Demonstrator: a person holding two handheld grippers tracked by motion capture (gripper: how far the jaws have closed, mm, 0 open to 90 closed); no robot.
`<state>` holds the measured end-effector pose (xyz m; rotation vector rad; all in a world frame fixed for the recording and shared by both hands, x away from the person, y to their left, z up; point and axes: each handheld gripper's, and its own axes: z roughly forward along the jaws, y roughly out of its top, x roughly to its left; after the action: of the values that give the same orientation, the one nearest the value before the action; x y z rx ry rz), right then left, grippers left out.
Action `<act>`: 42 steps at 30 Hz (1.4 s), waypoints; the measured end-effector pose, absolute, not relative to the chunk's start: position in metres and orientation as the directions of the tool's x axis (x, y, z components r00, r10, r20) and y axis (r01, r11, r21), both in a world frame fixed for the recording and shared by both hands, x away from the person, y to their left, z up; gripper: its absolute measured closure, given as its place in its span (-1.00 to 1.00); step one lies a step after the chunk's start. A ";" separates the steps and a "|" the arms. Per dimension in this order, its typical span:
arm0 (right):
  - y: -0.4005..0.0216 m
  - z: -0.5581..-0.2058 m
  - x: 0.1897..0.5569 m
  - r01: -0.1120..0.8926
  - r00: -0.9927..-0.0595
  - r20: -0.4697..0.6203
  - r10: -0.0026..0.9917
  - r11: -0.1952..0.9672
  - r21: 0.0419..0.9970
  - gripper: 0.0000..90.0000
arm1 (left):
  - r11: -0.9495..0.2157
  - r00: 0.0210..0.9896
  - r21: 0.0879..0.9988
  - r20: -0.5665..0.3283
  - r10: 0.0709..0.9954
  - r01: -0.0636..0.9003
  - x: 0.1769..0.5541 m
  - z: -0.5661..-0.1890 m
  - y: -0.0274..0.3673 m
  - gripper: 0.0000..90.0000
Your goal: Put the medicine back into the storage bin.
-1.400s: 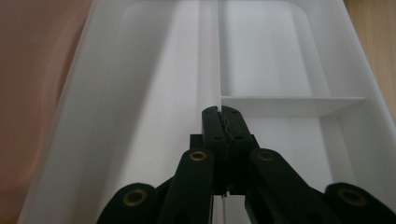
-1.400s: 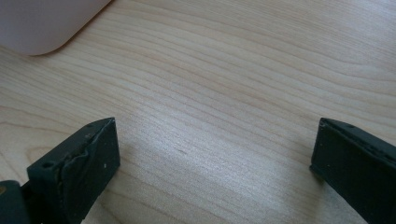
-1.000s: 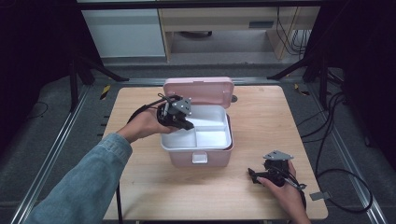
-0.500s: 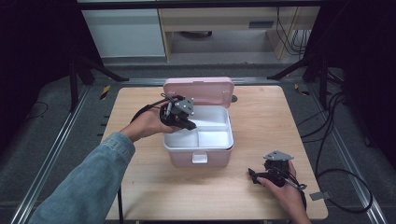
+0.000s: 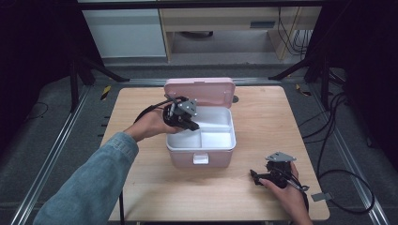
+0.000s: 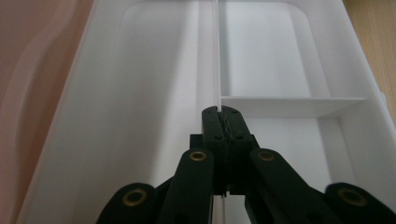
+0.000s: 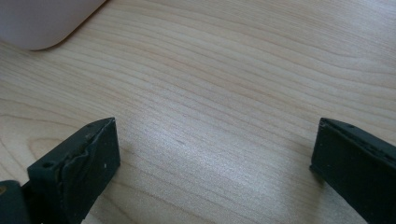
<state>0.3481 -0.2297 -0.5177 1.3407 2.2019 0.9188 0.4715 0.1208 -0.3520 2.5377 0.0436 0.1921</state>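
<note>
- We work at a wooden table [image 5: 141, 187] set on a dark floor with metal rails; pale cabinets stand behind it.
- The pink box [image 5: 201, 152] sits near the table's centre, its lid [image 5: 199, 87] raised at the far side. Inside it lies a white tray [image 6: 154, 93] split into 3 compartments.
- We judge the step in hand to be lifting out the tray. The left gripper [image 5: 187, 123] is over the tray's left part, and in the left gripper view its jaws are clenched on the thin dividing wall [image 6: 215, 51].
- The next move calls for a straight, level pull upward, so that the tray clears the box walls without tilting or slipping.
- The left forearm, in a blue sleeve [image 5: 89, 183], reaches diagonally in from the near left, the gripper angled down into the box.
- The right gripper [image 5: 260, 177] rests on the table at the near right, well apart from the box, its jaws wide and released, grasping nothing.
</note>
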 end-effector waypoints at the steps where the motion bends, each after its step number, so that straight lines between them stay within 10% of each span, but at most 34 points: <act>1: -0.230 -0.518 0.348 0.624 -0.459 -0.001 0.889 0.323 0.711 -0.97 | -0.824 0.989 0.567 0.127 0.074 -0.011 0.472 -0.353 0.121 0.99; 35: -0.230 -0.518 0.348 0.624 -0.459 0.000 0.888 0.323 0.711 -0.97 | -0.865 0.990 0.502 0.124 0.073 0.001 0.473 -0.376 0.114 0.94; 42: -0.230 -0.517 0.348 0.626 -0.459 0.004 0.889 0.320 0.711 -0.97 | -0.860 0.985 0.510 0.134 0.104 0.021 0.471 -0.375 0.118 0.66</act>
<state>0.3478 -0.2300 -0.5175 1.3446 2.2036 0.9223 0.4710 0.1179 -0.3752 2.5993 0.0883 0.2131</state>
